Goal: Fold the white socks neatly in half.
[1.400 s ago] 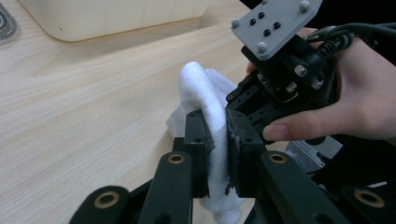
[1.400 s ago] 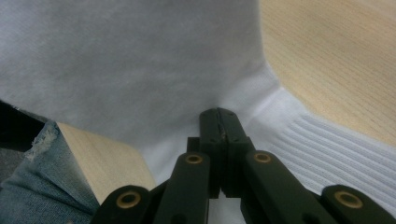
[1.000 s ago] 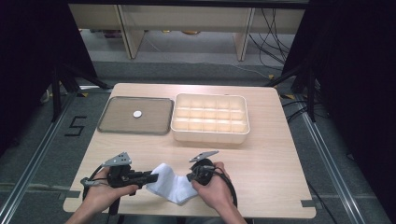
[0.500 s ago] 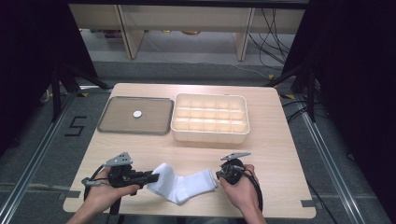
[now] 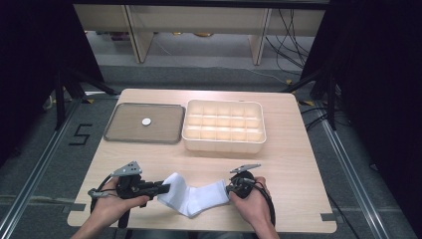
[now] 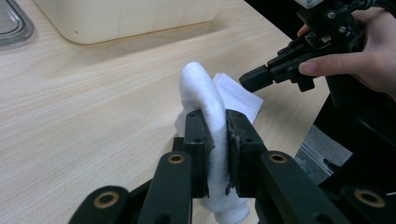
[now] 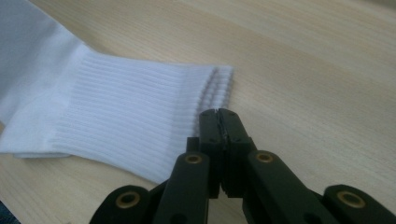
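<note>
We see the sock (image 5: 196, 199) stretched flat near the bench's front edge; left claw (image 5: 164, 188) grasping it, right claw (image 5: 230, 188) clenched, touching its cuff; folding remains.

Black tongs (image 7: 219, 114) rising from bottom edge, jaws pressed together, nothing seen between them. Tips just at ribbed cuff edge of white sock (image 7: 116, 116); contact unclear. Sock lying flat, stretching toward upper left, cuff showing stacked layered edges. Pale wood-grain table (image 7: 317, 70) beneath, bare to right.
</note>
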Available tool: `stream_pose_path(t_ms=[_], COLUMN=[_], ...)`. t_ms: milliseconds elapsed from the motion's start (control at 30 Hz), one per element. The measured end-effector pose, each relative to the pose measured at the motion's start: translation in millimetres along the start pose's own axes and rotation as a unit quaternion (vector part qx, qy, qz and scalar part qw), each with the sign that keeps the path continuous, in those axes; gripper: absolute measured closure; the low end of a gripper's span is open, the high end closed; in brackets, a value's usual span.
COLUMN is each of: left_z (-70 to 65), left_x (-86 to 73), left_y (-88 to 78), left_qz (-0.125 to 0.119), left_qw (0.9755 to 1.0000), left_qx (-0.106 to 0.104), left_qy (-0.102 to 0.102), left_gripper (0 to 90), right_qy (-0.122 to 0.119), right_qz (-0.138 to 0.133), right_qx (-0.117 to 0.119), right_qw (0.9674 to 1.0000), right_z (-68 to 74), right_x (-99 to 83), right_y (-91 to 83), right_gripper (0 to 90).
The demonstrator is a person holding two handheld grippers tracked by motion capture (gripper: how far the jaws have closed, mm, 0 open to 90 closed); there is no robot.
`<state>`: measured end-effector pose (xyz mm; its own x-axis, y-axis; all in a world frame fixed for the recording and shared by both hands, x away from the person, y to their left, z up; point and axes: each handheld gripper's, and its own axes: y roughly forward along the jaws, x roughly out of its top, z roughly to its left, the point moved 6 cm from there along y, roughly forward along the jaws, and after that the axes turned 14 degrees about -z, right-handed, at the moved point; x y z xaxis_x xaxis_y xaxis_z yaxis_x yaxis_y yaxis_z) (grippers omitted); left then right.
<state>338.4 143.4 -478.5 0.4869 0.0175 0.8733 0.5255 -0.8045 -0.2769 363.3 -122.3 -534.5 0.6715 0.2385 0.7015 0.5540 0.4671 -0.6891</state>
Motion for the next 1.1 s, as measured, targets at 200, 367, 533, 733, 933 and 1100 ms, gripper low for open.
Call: stream_pose_path(t_ms=[200,367,533,733,933,1100], left_z=[0.1,0.8,1.1,2.5,2.5,3.3], left_x=[0.8,0.3,0.4,-0.2,1.9,3.6], left_y=[2.5,4.7,5.7,6.0,6.4,7.1], left_qz=[0.001,0.001,-0.001,-0.002,-0.004,-0.004], left_qw=[1.0000,1.0000,1.0000,1.0000,0.9999,0.9999], left_qx=[0.005,0.006,0.005,0.009,0.011,0.014], left_qy=[0.000,-0.002,-0.003,-0.001,-0.001,0.006], left_gripper=[79.2,79.1,79.1,79.2,79.2,79.2], right_qy=[-0.003,-0.007,-0.006,-0.004,-0.007,-0.015], right_qz=[0.002,0.001,0.001,0.004,0.003,0.002], right_qx=[0.002,0.005,0.001,0.002,0.003,0.008], right_qw=[1.0000,1.0000,1.0000,1.0000,1.0000,0.9999], right_z=[1.4,0.9,1.3,3.6,6.2,7.9], right_x=[-1.7,-2.4,-2.5,-4.3,-5.0,-5.4], right_y=[1.8,2.9,3.3,2.5,2.9,4.1], right_gripper=[88.9,88.8,88.8,88.8,88.8,88.8])
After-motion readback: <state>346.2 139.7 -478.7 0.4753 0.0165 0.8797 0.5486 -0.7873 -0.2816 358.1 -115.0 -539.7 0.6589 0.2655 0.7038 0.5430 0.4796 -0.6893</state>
